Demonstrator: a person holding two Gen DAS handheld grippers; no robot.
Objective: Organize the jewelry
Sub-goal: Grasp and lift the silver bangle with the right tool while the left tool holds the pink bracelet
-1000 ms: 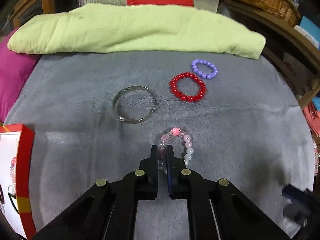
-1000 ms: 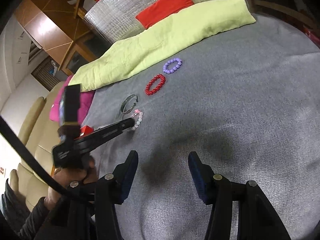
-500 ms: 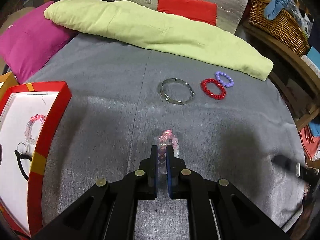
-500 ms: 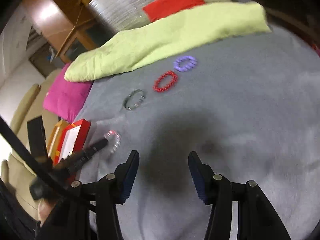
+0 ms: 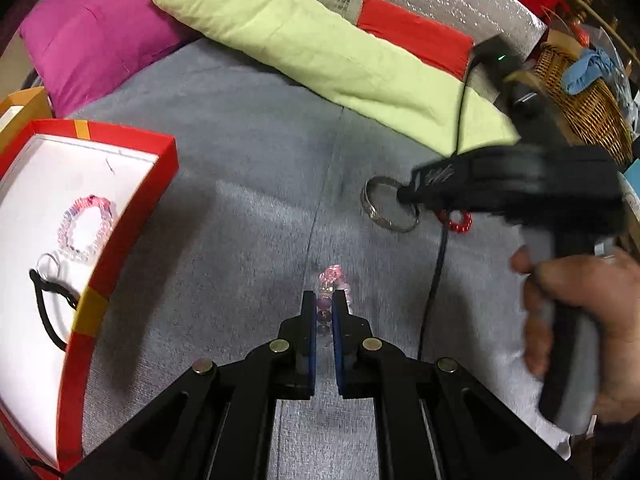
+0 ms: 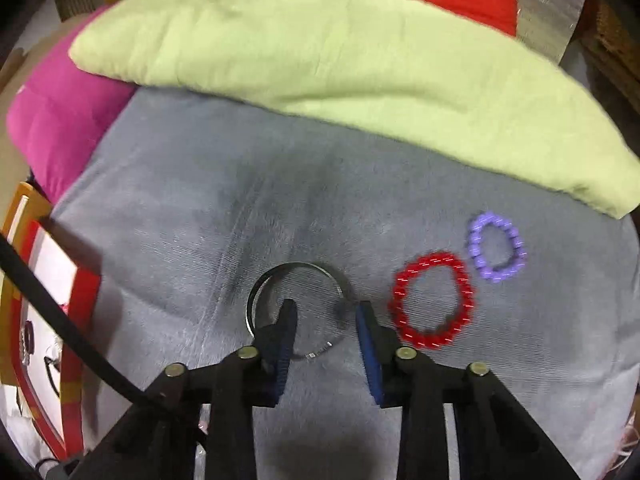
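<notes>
Jaws of the right gripper [image 6: 324, 320] stand open but have just been closing, and they sit over the right side of the silver bangle [image 6: 298, 308] on the grey blanket [image 6: 208, 208], not pinching it yet. One finger looks to be inside the ring and one outside, but the picture is too blurry to be sure. The bangle is thin, hard and smooth, so it could slip out or flip away if the fingers miss its edge. The red bead bracelet [image 6: 434, 300] lies just beside the outer finger and could get bumped or caught, and the purple bead bracelet [image 6: 496, 246] is next to that. The left gripper [image 5: 323, 308] is squeezed tight on the pink bead bracelet [image 5: 333, 280], with most of it hanging free. It could swing or drop before it reaches the red box [image 5: 120, 216] off to the side, where another pink bracelet [image 5: 86, 228] already lies.
</notes>
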